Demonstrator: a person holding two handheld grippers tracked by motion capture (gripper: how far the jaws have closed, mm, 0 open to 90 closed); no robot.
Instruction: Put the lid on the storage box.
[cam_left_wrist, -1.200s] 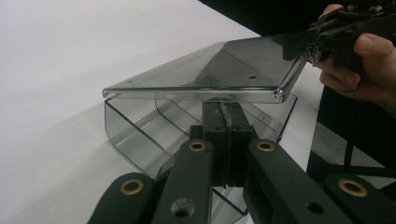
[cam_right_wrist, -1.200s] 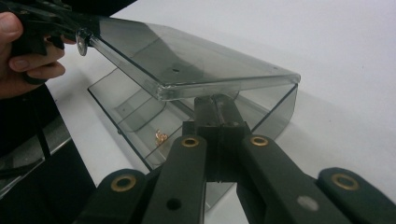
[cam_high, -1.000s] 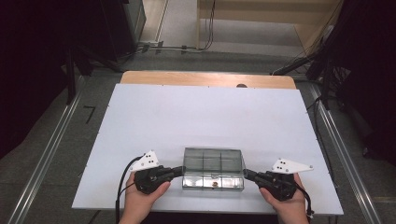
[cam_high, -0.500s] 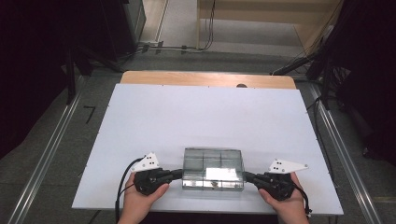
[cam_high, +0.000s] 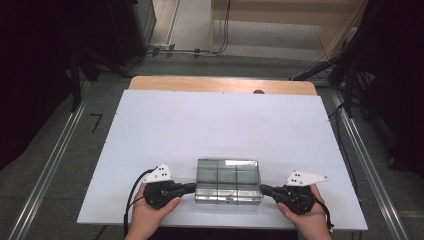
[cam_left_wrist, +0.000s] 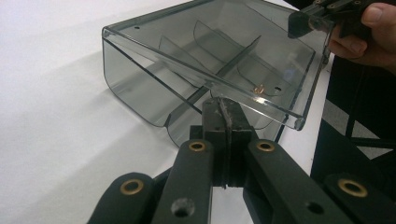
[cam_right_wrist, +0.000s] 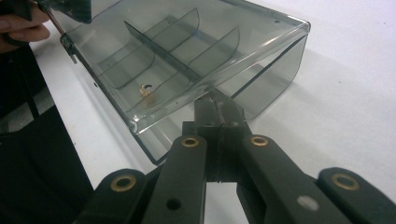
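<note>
Two grippers, one box: my left gripper (cam_high: 192, 187) and right gripper (cam_high: 264, 189) each have their jaws pressed together, tips at opposite short ends of the clear plastic box (cam_high: 228, 180), just under its lid edge. The box sits near the front edge of the white table (cam_high: 220, 125), midway between its front corners. It looks light, rigid and slick, with thin dividers inside, so I judge it could crack or skid if pinched hard. Best hold, I think, is the lid's overhanging lip (cam_left_wrist: 205, 84) at each end.
</note>
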